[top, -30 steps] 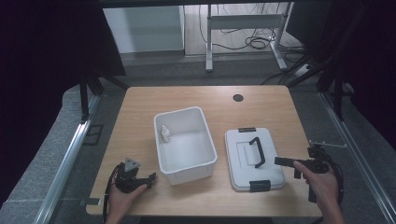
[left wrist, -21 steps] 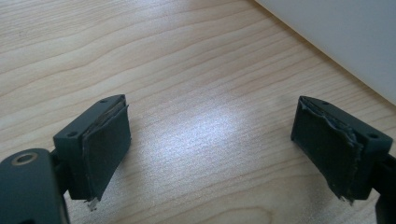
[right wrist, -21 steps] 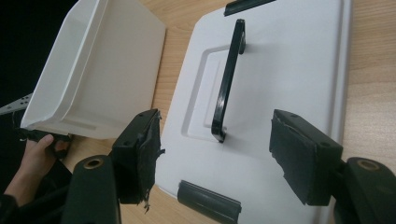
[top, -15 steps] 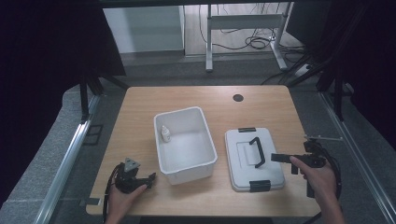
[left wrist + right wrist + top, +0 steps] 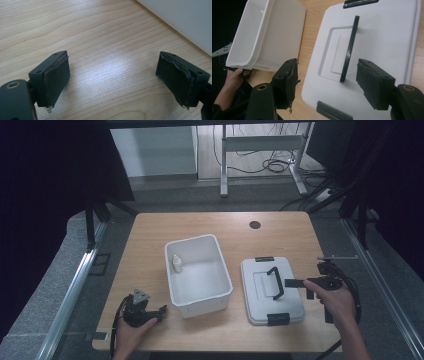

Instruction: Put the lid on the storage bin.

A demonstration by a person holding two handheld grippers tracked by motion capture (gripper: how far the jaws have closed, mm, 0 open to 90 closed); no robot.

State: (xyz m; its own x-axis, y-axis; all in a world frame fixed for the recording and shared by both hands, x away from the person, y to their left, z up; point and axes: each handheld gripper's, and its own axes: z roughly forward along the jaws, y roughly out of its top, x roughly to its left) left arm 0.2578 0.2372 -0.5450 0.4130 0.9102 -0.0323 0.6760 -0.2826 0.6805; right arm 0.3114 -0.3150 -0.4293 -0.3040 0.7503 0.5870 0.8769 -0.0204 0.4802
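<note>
The right gripper (image 5: 296, 283) has slid in from three o'clock, jaws spread wide either side of the lid's black handle (image 5: 349, 49); the lid (image 5: 260, 292) lies flat beside the bin (image 5: 220, 267), so a pickup looks close

No readable text, label, brand, number or sign anywhere. White lid (image 5: 372, 50) under my right tongs (image 5: 327, 82): plain, black handle (image 5: 349, 48) unmarked. White bin (image 5: 197, 272) beside my left tongs (image 5: 112, 75): bare walls. Small bottle (image 5: 176, 263) inside bin: too small to tell any print. Wooden tabletop (image 5: 100, 37) beneath tongs: grain only.
</note>
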